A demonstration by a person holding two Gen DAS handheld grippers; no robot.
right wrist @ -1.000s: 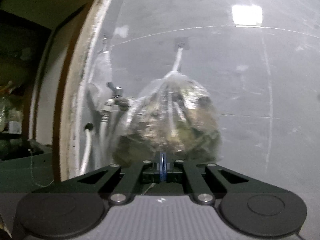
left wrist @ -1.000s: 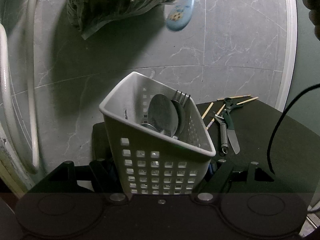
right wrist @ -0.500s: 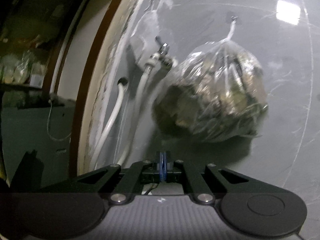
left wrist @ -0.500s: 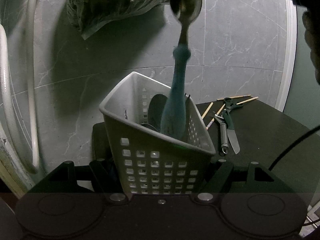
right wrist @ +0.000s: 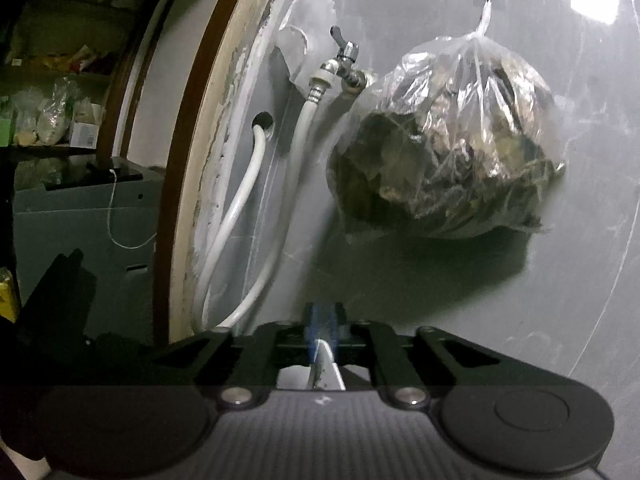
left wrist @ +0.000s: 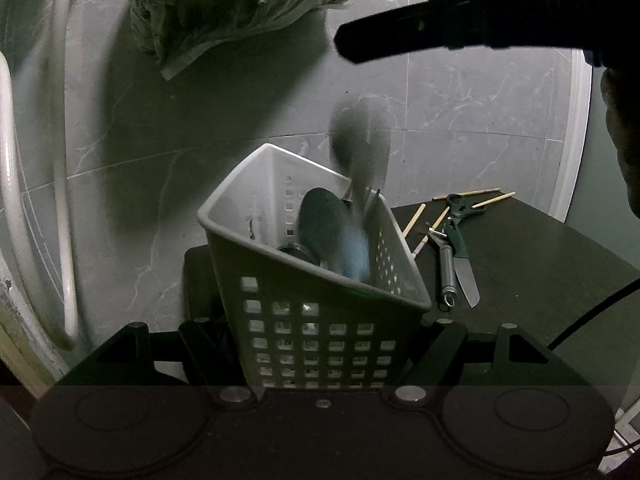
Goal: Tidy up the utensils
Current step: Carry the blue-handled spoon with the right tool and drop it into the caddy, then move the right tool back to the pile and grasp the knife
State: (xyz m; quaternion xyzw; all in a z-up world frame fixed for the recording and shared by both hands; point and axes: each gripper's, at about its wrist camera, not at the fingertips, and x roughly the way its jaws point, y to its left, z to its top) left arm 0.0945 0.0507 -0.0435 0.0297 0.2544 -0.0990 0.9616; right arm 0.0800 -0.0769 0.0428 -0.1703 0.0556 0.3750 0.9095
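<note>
In the left wrist view my left gripper [left wrist: 320, 344] is shut on the white perforated utensil basket [left wrist: 320, 312] on the dark table [left wrist: 540, 280]. The basket holds metal spoons [left wrist: 320, 228], a fork and a blue-handled spoon [left wrist: 356, 248], blurred, standing handle down with its bowl [left wrist: 352, 140] up. The right gripper's black fingers [left wrist: 420, 36] are above the basket, apart from the spoon. In the right wrist view my right gripper [right wrist: 324, 332] has its jaws parted, with a blurred blue streak between them and nothing gripped.
On the table right of the basket lie a peeler [left wrist: 446, 264], a green-handled knife [left wrist: 464, 256], scissors [left wrist: 464, 206] and several chopsticks [left wrist: 492, 200]. A plastic bag [right wrist: 448, 152] hangs on the tiled wall. A tap [right wrist: 344, 60] and white hoses [right wrist: 256, 184] are at the left.
The blue-handled spoon went from my right gripper down into the basket handle first and was let go. My right gripper has opened and lifted away. My left gripper has not moved.
</note>
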